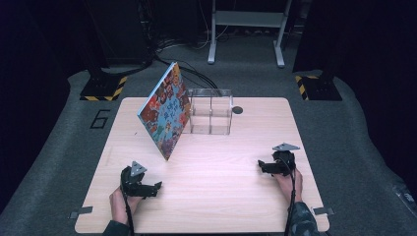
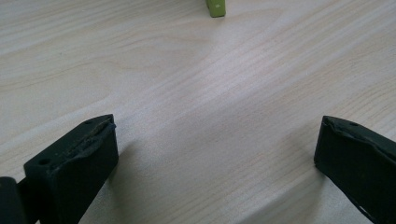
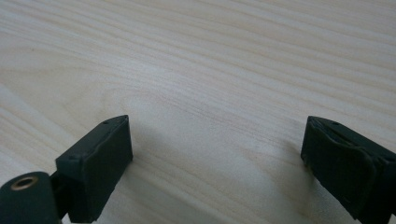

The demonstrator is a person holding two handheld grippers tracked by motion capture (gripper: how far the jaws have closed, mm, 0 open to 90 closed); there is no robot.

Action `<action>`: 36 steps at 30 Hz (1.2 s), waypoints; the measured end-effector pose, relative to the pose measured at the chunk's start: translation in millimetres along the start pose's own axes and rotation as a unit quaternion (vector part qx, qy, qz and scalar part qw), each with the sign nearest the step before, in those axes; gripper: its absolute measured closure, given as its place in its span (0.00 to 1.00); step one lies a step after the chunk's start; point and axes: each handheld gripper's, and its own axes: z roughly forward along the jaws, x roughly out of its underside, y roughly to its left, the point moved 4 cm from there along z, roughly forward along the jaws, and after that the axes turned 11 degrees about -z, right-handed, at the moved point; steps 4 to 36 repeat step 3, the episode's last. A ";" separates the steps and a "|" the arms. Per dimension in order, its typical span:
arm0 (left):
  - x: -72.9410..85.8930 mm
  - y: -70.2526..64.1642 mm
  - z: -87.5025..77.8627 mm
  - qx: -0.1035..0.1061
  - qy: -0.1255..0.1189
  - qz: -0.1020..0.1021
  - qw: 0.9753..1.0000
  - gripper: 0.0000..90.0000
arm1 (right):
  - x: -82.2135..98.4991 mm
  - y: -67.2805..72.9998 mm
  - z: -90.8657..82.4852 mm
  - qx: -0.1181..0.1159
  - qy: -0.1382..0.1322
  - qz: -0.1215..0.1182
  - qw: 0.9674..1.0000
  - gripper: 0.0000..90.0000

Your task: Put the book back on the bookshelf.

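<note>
I had the left gripper (image 1: 156,186) resting low on the pale wooden table (image 1: 221,196) with its 2 jaws spread wide and nothing between them; in the left gripper view only bare wood lay in the gap, with a small green object (image 2: 215,7) well ahead. The right gripper (image 1: 260,167) sat the same way, jaws parted and empty, facing the left one across the table. Well ahead of the left gripper, a colourful patterned book (image 1: 165,110) stood tilted, leaning on a clear box (image 1: 211,112). Just beyond that box, a small dark disc (image 1: 237,109) lay.
</note>
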 end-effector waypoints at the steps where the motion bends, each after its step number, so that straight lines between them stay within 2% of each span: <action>1: 0.0 0.4 -0.4 0.000 0.003 0.003 1.000 0.00 | 0.0 0.1 0.0 0.000 0.000 0.000 1.000 0.08; 2: -0.1 -0.4 0.3 0.001 -0.002 -0.004 1.000 0.00 | -0.1 -0.5 0.3 0.000 -0.001 -0.005 1.000 0.08; 36: -0.1 -0.3 0.3 0.001 -0.002 -0.003 1.000 0.00 | 0.0 -0.1 0.2 0.000 0.000 -0.002 1.000 0.08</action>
